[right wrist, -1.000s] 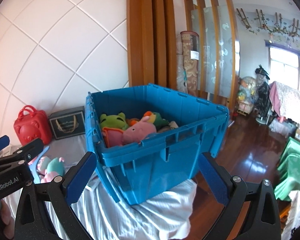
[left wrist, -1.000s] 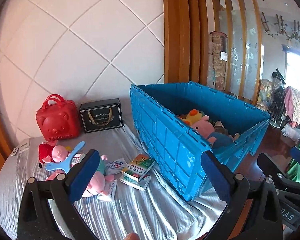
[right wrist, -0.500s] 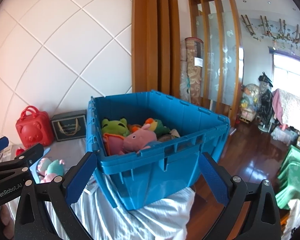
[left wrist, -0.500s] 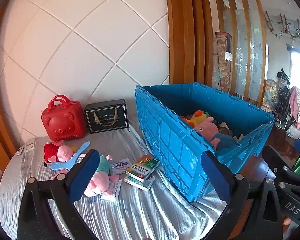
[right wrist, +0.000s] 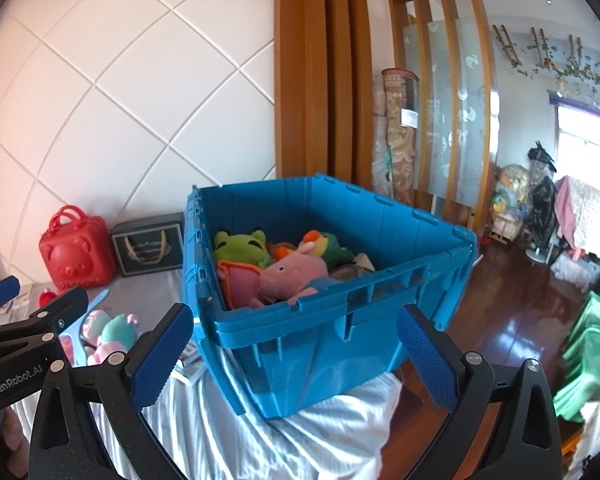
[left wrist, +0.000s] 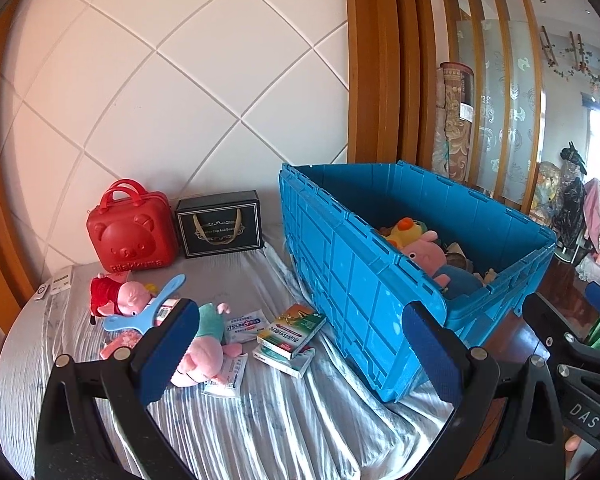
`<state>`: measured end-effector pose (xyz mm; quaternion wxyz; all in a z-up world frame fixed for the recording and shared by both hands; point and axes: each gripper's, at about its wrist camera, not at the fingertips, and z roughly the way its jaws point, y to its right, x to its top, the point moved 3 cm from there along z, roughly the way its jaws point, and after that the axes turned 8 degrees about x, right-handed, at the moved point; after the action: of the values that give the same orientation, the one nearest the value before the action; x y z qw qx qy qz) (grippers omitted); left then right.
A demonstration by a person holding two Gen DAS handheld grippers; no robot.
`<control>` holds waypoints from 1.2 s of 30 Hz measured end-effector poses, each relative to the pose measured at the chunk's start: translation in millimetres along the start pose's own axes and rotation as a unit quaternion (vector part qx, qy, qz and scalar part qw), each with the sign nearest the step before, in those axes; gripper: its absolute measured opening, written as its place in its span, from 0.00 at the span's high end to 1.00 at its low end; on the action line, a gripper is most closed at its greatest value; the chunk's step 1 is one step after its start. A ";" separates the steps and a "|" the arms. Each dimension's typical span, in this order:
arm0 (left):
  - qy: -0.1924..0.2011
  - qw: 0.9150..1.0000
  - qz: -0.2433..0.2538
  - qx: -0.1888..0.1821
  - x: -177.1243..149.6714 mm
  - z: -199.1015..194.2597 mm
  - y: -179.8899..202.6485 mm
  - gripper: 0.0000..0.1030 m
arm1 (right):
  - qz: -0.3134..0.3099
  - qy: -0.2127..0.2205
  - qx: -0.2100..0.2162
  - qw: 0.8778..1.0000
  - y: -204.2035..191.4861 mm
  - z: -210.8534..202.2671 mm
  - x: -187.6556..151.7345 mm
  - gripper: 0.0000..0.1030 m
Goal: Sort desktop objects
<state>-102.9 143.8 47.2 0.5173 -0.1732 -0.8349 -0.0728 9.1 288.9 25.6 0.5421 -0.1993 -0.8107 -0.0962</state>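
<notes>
Above the cloth-covered desk (left wrist: pixel 260 420), both tongs, left (left wrist: pixel 300 356) and right (right wrist: pixel 296 354), hang spread and empty between picks, so next likely means reaching for the pink plush pig (left wrist: pixel 202 354) for the blue crate (left wrist: pixel 360 280).

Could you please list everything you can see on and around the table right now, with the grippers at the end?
Crate: one, blue, right side of the table, lid open.
Soft toys in the crate: several, green, pink, orange.
Case: one, red with a bear face, at the back by the wall.
Gift box: one, black with a ribbon handle, right of the case.
Pig toys on the table: two, pink; one in red, one in teal.
Hand mirror: one, light blue, beside the pigs.
Small boxes: two, green and white, stacked near the crate.
Wipe packets: two, white.
Table cover: grey, wrinkled.
Left gripper: open, empty.
Right gripper: open, empty.
</notes>
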 end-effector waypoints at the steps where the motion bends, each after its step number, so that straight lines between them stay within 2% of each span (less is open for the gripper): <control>1: -0.002 1.000 0.000 0.001 -0.1 0.5 -0.4 0.00 | 0.000 0.000 0.001 1.000 -0.4 0.4 0.0 0.00; 25: -0.011 1.000 0.007 0.003 -1.7 0.0 -7.5 0.00 | -0.004 -0.004 0.011 1.000 -8.3 1.9 1.3 0.00; 36: -0.014 1.000 0.014 -0.009 -2.3 -2.0 1.0 0.00 | -0.006 -0.002 0.005 1.000 -4.4 0.1 2.1 0.00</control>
<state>-100.0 143.6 46.0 0.5053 -0.1901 -0.8387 -0.0708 6.4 285.4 27.8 0.5406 -0.1921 -0.8135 -0.0948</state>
